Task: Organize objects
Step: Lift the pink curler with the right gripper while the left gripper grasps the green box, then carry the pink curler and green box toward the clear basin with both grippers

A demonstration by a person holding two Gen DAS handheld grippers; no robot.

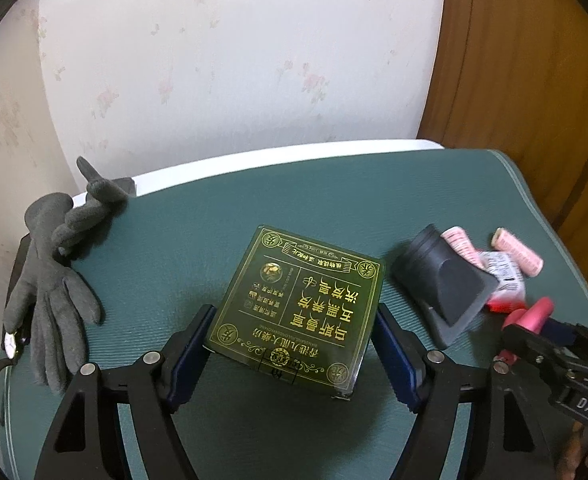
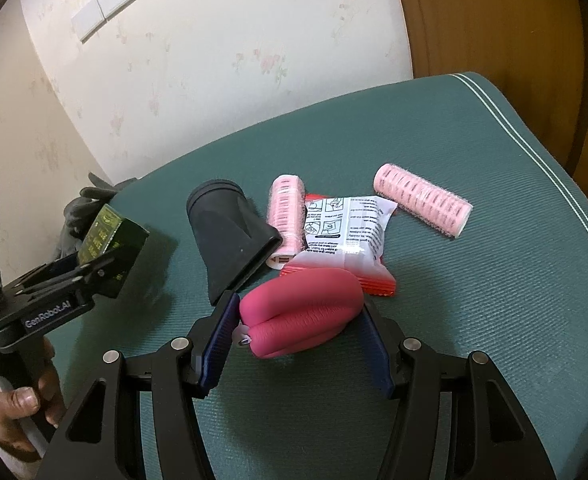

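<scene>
**Two tools, two grips over the green desk**

Left tool [image 1: 294,344] clamped on a dark green box [image 1: 302,300] with gold lettering, blue pads pressing both sides. In the right wrist view the box [image 2: 110,248] appears raised off the green mat [image 2: 474,280], with a shadow beneath. Left hand [image 2: 22,400] wrapped around the handle at the lower left edge.

Right tool [image 2: 300,344] clenched on a pink pouch [image 2: 302,316], soft and folded, squeezed between the pads, a small metal ring showing at its near end.

Just beyond the pouch: a red and white packet [image 2: 346,232] lying flat, partly under the pouch. Touching its left edge, one pink hair roller [image 2: 286,216]; a second pink roller [image 2: 422,200] lying apart to the right. A black dryer nozzle [image 2: 230,236] resting against the first roller, wide flat mouth toward the camera.

On the far left of the desk, grey gloves [image 1: 54,280] draped loosely, one over the mat edge. Floral wallpaper [image 1: 234,60] behind, wooden panel [image 1: 514,60] to the right.
</scene>
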